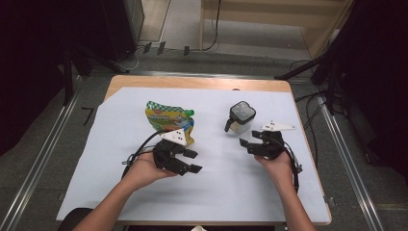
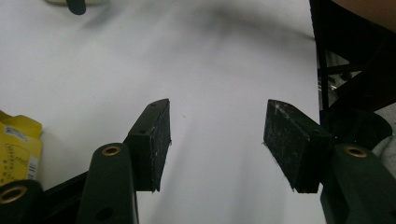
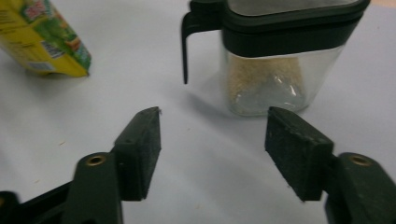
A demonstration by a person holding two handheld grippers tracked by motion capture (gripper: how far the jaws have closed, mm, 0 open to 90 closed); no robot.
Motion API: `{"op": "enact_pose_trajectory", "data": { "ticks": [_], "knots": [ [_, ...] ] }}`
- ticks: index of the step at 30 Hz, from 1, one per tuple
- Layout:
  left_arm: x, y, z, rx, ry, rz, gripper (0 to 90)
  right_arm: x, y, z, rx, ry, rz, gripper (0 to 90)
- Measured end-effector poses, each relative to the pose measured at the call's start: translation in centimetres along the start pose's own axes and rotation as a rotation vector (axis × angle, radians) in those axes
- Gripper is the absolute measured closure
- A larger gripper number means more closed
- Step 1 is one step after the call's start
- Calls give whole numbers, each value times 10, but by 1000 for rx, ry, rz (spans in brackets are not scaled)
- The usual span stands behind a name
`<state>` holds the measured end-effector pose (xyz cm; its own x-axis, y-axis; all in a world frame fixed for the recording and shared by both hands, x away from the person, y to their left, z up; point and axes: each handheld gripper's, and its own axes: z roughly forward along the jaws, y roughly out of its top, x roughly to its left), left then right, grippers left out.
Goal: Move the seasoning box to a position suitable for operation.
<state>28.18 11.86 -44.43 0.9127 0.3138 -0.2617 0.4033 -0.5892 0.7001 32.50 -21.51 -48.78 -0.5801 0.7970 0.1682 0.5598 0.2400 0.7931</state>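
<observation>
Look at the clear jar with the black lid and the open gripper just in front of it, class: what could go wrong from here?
1. The right gripper is open just short of the jar; if it closes off-centre, the smooth clear wall may slip or the jar may tip.
2. The jar's thin black handle juts toward one pad, so it could snag.
3. The pouch lies close beside the left gripper and could be knocked.

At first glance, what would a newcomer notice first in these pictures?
Probably the bright green and yellow pouch lying on the white sheet, just beyond the left gripper. Next, the clear container with a black lid and some pale grains inside, standing just ahead of the right gripper. Both grippers are open with nothing between their jaws.
</observation>
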Motion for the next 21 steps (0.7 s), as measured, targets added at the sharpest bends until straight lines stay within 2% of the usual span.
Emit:
{"op": "enact_pose_trajectory", "data": {
  "ticks": [2,3,4,7,10,11,13,17,20,21],
  "knots": [
    [-1,0,1,0,-3,0,427,-2,2,2,10,-12,-10,326],
    [-2,0,2,1,-3,-2,427,-5,6,5,-7,-32,-24,320],
    [-2,0,2,1,-3,-2,427,-5,6,5,-7,-32,-24,320],
    [-1,0,3,4,-4,3,428,-15,11,15,-2,-37,-16,286],
    [-1,0,4,8,-2,8,433,-18,15,19,-5,-44,-16,267],
    [-1,0,4,12,0,11,437,-21,18,24,1,-44,6,254],
    [-1,0,4,12,2,13,438,-23,19,27,11,-50,17,239],
    [-1,0,4,3,-4,9,438,-32,23,37,-15,-53,37,199],
    [-1,0,5,3,-4,11,438,-33,26,41,-38,-46,32,169],
    [-1,0,6,9,-5,14,439,-32,29,46,-50,-57,12,153]
  ]
}}
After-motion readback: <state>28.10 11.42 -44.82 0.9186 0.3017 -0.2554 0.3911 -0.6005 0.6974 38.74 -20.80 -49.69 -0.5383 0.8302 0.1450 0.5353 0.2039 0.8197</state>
